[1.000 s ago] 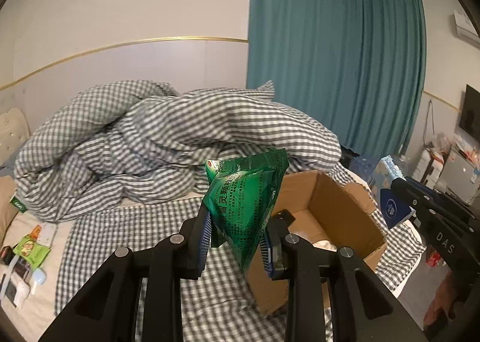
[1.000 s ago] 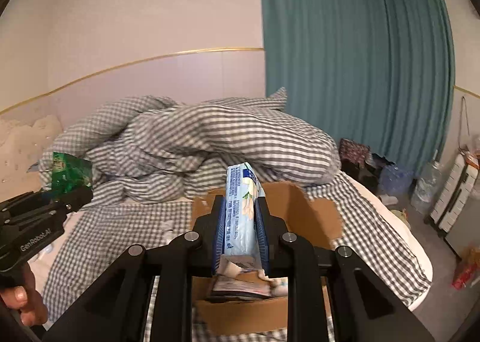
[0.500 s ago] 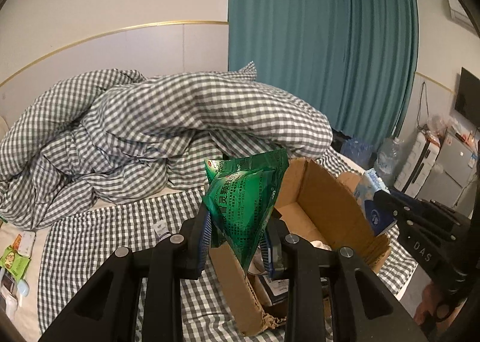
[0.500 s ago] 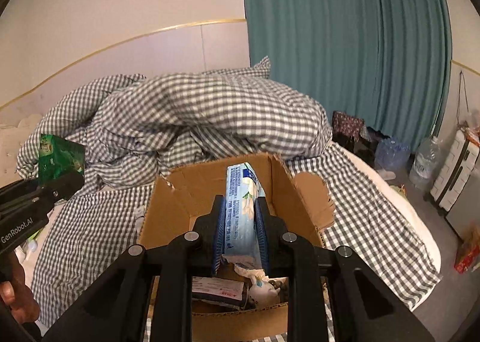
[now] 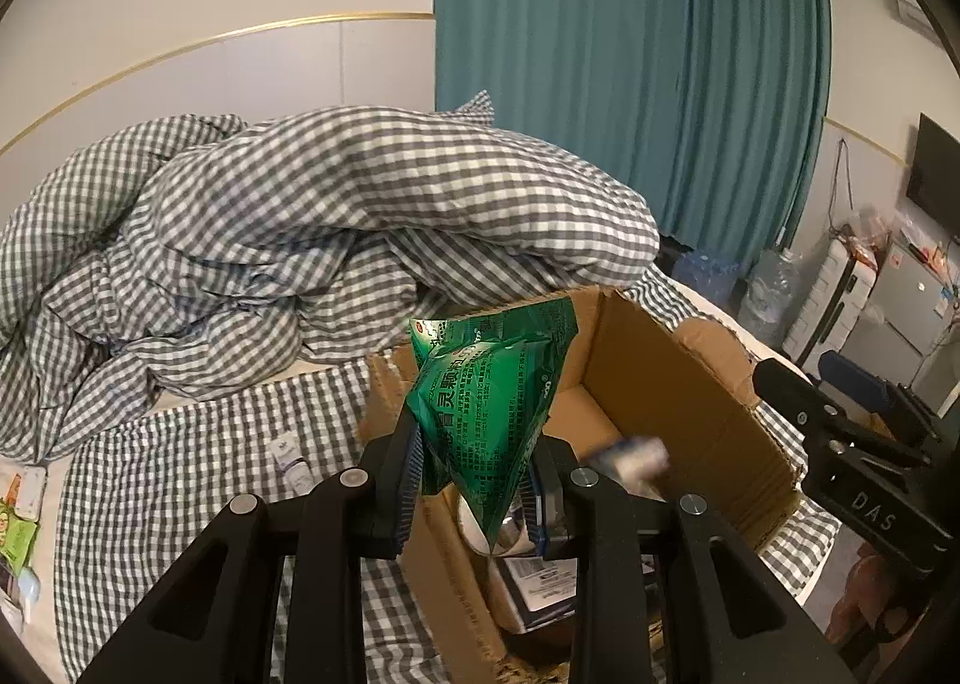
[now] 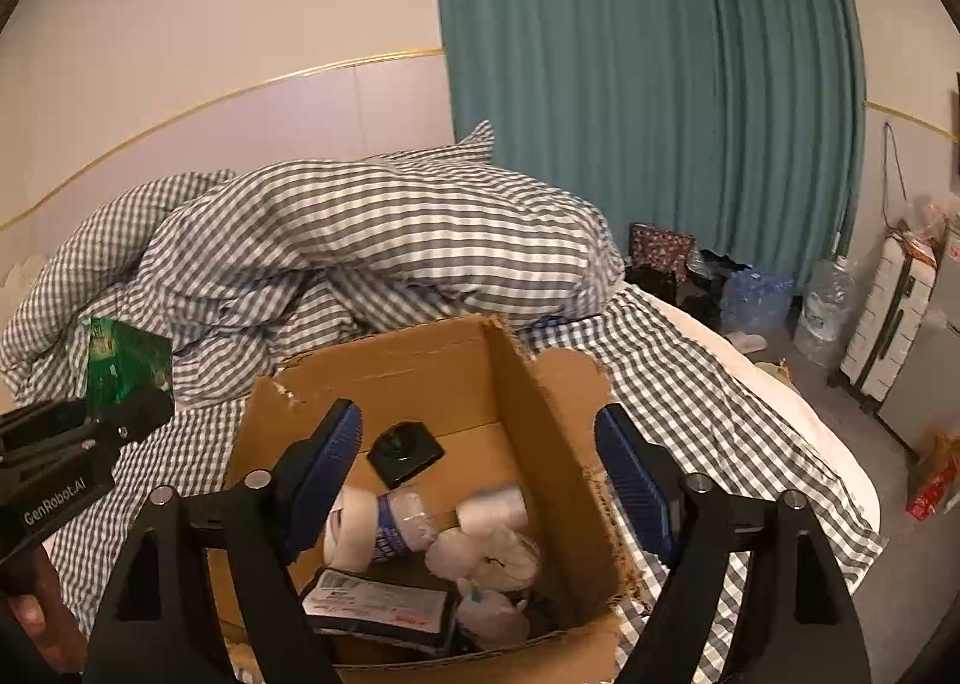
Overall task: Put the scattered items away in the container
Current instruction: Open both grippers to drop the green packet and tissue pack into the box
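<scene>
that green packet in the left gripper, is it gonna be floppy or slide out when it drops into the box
Probably floppy and light: the green packet is creased foil, pinched by the left gripper, yet stands up unaided. Its glossy surface looks slippery, so it may slide free quickly. Likely to land flat in the box, not roll.

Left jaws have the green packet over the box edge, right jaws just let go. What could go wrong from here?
1. The green foil packet hangs over the near wall of the brown cardboard box, not its middle; released here, it might land on the checked sheet.
2. The left gripper and right gripper, whose jaws have just opened with nothing between them, share one opening and could collide.
</scene>
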The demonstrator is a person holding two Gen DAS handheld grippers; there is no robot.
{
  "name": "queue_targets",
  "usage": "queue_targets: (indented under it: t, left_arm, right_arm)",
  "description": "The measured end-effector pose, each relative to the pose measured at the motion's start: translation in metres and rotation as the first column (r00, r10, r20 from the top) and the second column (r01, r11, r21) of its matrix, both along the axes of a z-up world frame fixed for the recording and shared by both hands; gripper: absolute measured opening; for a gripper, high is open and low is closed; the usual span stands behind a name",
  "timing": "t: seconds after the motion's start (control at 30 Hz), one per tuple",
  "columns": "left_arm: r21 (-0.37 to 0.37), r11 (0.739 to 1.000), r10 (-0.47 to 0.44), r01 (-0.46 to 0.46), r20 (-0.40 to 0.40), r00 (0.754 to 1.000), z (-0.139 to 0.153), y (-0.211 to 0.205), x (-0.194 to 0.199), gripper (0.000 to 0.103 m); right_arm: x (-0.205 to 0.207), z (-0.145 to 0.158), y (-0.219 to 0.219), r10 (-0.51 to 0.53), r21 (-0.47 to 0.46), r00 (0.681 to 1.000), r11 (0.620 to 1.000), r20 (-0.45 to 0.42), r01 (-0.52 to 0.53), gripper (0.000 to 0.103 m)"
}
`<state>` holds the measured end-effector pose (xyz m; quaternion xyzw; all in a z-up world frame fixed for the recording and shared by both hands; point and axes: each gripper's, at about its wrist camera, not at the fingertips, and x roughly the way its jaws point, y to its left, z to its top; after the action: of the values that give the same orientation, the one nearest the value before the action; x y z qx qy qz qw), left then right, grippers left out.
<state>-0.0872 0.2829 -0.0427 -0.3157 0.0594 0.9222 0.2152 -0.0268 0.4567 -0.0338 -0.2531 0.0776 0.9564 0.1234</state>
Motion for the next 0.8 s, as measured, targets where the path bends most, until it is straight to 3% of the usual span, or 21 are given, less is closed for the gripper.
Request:
queue_targets:
  t: [0.57, 0.6, 0.67, 0.7, 0.73, 0.8]
  left_arm:
    - [-0.042, 0.993, -0.105, 0.107, 0.052, 0.993, -0.028, 0.065, 0.003, 0.031]
    - [-0.041, 0.993, -0.106, 0.108, 0.051, 0.993, -0.029, 0.066, 0.003, 0.035]
    - [-0.040, 0.994, -0.103, 0.105, 0.041, 0.994, -0.028, 0.066, 0.005, 0.058]
    - [-0.043, 0.995, -0.092, 0.093, 0.031, 0.995, -0.026, 0.066, 0.006, 0.076]
    - [-0.041, 0.995, -0.086, 0.087, 0.027, 0.996, -0.025, 0.065, 0.006, 0.088]
    - [-0.024, 0.997, -0.073, 0.074, 0.032, 0.997, -0.021, 0.061, 0.006, 0.096]
  right_arm:
    - [0.020, -0.004, 0.038, -0.071, -0.041, 0.997, 0.997, -0.018, 0.070, 0.090]
    - [0.021, -0.004, 0.039, -0.074, -0.043, 0.997, 0.996, -0.018, 0.073, 0.091]
    - [0.023, -0.006, 0.042, -0.078, -0.046, 0.997, 0.996, -0.015, 0.077, 0.091]
    - [0.024, -0.007, 0.043, -0.080, -0.048, 0.997, 0.996, -0.012, 0.080, 0.091]
    - [0.024, -0.007, 0.043, -0.082, -0.050, 0.997, 0.995, -0.010, 0.081, 0.091]
    - [0.026, -0.007, 0.044, -0.083, -0.055, 0.997, 0.995, -0.007, 0.082, 0.091]
